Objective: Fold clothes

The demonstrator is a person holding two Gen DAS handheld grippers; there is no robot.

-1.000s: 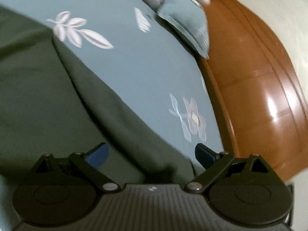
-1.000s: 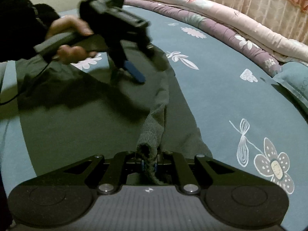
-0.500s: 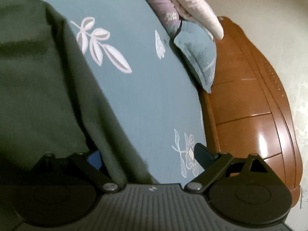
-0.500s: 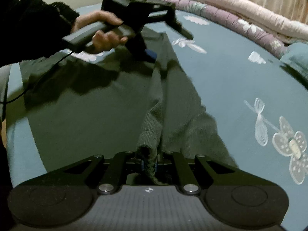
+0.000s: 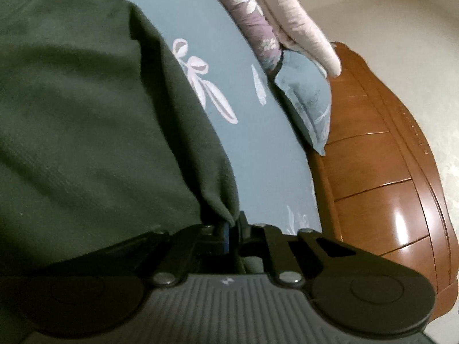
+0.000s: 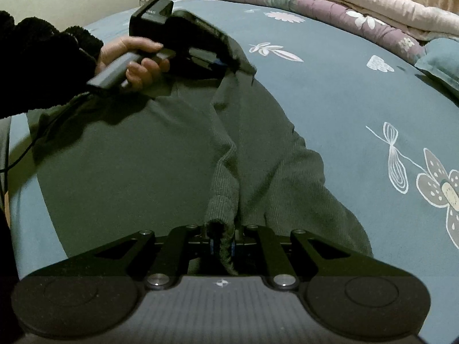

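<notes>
Right tongs [image 6: 222,240] are clamped on the ribbed cuff of the dark green sweater [image 6: 149,166], which lies spread on the blue floral bed [image 6: 338,91]. Farther up, left tongs [image 5: 232,229] are closing, pinching a fold of it.

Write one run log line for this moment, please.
stage: fold grasp | left gripper: jaws closing on green sweater edge | right gripper: shut on sleeve cuff | surface: blue bedsheet

no readable text, faint print on the pillow [image 5: 308,100] too blurred
</notes>
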